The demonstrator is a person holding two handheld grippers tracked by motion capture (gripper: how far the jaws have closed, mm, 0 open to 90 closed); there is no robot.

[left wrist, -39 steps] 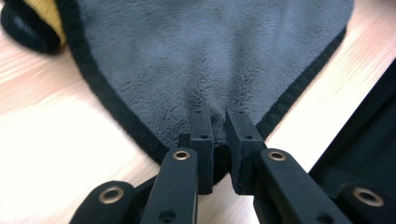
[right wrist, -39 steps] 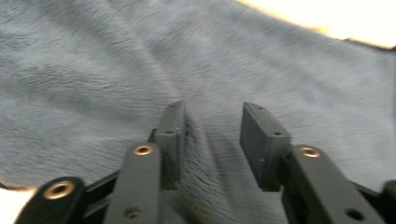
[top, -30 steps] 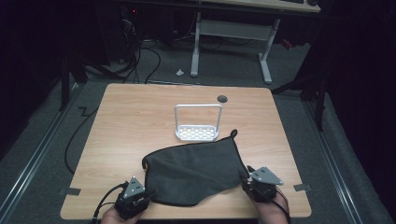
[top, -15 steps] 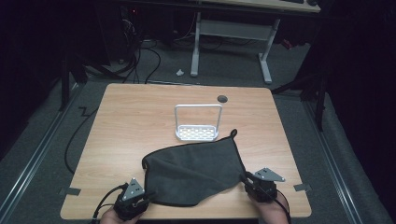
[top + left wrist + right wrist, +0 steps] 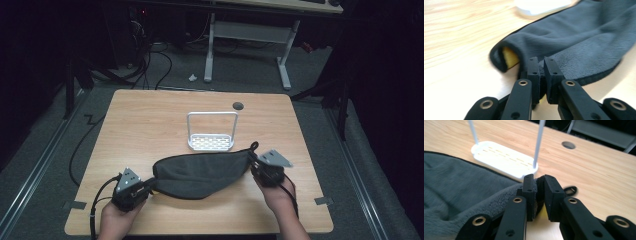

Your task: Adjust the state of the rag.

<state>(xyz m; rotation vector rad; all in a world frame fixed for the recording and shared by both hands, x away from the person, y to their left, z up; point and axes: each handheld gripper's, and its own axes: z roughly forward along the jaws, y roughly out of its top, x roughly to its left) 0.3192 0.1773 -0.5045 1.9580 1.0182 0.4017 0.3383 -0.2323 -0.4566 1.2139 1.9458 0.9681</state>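
Tabletop [image 5: 150,120] cloth [image 5: 202,172] between both tools

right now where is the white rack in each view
High view: the white rack stands mid-table, just beyond the dark cloth.
Left gripper view: a blurred white base at the top edge, behind the cloth.
Right gripper view: its slotted base sits upper left of centre, with two thin posts rising from it, just past the tongs.
Shared landmark: the cloth's far edge, running along the rack's base.
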